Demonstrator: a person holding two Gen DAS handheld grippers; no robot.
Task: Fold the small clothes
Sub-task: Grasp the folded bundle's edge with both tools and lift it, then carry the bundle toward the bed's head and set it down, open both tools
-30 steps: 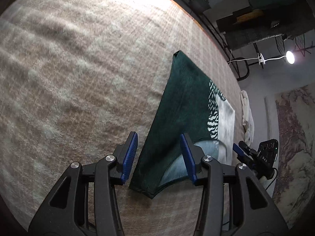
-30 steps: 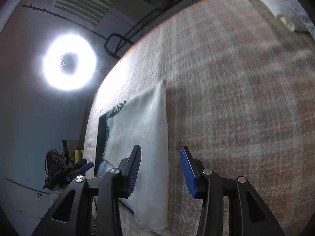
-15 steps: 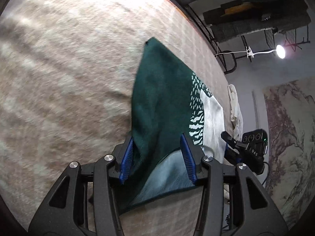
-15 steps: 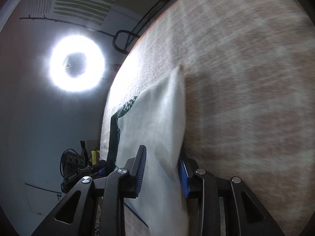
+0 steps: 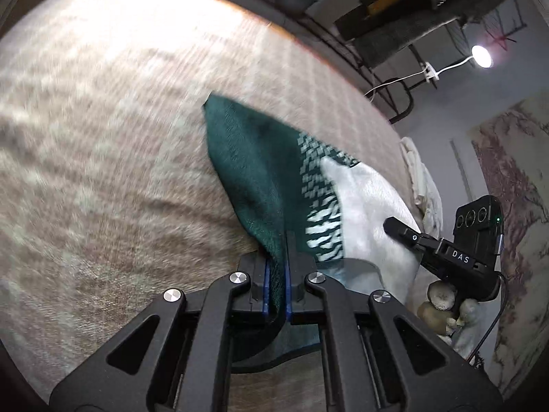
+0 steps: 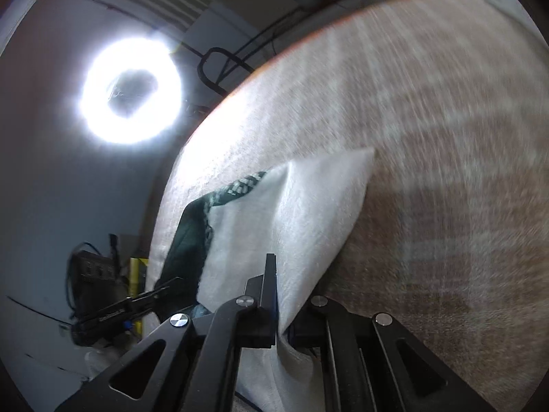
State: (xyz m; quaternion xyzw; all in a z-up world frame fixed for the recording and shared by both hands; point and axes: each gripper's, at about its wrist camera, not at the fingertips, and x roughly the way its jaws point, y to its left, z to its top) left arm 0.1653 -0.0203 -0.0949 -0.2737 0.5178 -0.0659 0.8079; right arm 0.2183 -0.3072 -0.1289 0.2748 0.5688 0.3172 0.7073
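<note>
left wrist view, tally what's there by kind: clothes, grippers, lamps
Clothes: 2, the green and white garment pinched at its near edge, and a pale cloth bunched at the far edge of the table.
Grippers: 2, the left gripper and the right gripper, both shut on the garment.
Lamps: 1, a small lamp.
Total: 5
</note>
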